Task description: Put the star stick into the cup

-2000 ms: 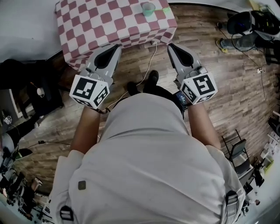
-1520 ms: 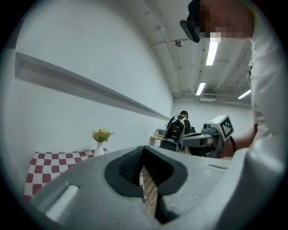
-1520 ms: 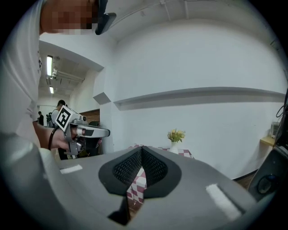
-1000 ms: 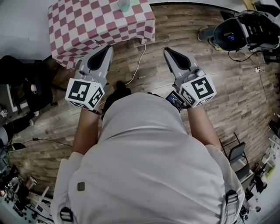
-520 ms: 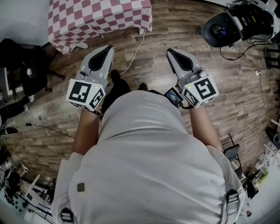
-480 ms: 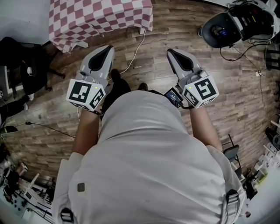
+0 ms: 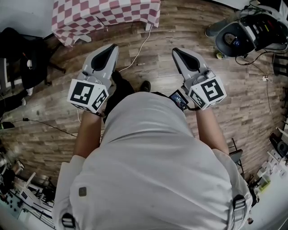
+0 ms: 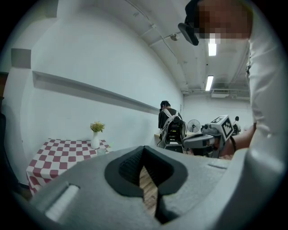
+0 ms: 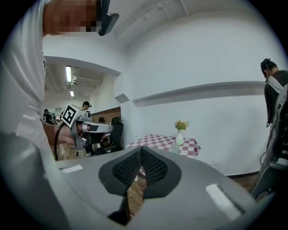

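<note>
Left gripper (image 7: 110,47) and right gripper (image 7: 176,50) were closed tip to tip, holding nothing. The small pale green plastic cup (image 9: 174,147) stood on the red-and-white checked table (image 7: 108,11) at 11 o'clock, well apart. The star stick was not discernible, so completion could not be determined.

Wears a pale grey short-sleeved shirt (image 7: 153,170) with a small dark square patch (image 7: 83,191) (black buckles (image 7: 237,204) at both lower edges). Grey-shelled left gripper (image 7: 109,48) and right gripper (image 7: 178,50), black ribbed pads (image 8: 128,168), a black-and-white marker cube (image 7: 87,95) on each.
</note>
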